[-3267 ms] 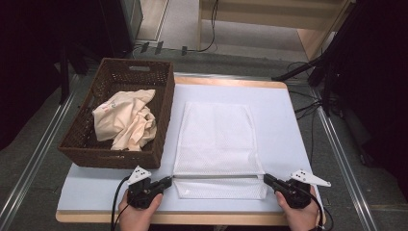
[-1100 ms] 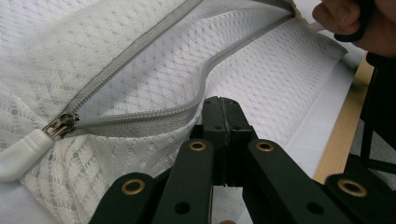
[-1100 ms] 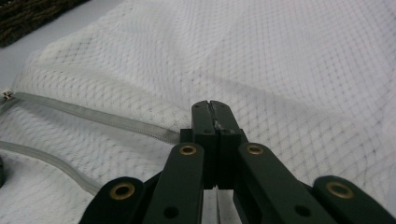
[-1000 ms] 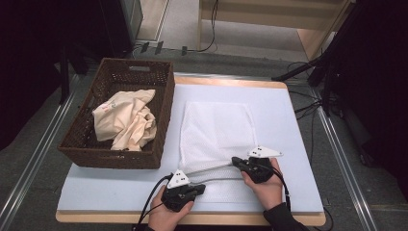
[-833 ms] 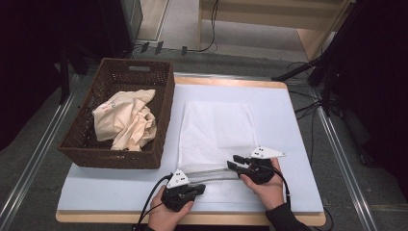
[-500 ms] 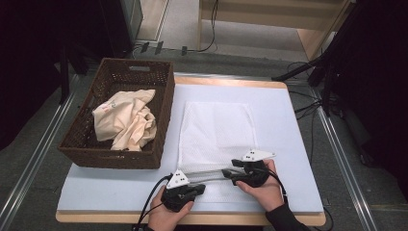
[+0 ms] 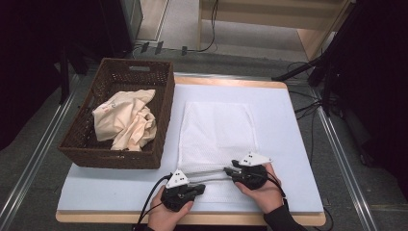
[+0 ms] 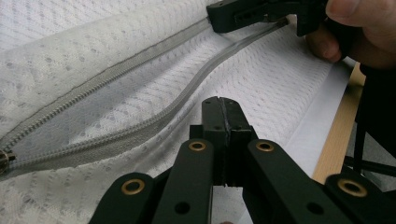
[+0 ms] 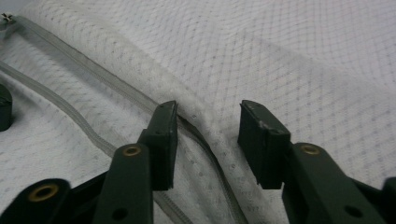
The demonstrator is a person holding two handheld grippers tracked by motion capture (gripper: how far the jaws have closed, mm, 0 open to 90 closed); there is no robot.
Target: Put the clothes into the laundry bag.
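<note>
Your left gripper (image 7: 192,189) is clamping fully shut on the near edge of the white mesh bag (image 7: 216,130), which is lying flat on the table (image 7: 298,159) beside the wicker basket (image 7: 120,115). Your right gripper (image 7: 234,169) is straddling the bag's upper zipper (image 9: 116,91) edge, its jaws apart and having just been closing, not yet pinching it.

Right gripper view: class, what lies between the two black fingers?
In the right gripper view, the open fingers straddle a raised fold of the white mesh bag, with its grey zipper running along the fold beside the left finger.

A pale blue table (image 7: 288,110) carries a wicker basket (image 7: 96,156) — and, just beside it, a white mesh bag (image 7: 216,130).
</note>
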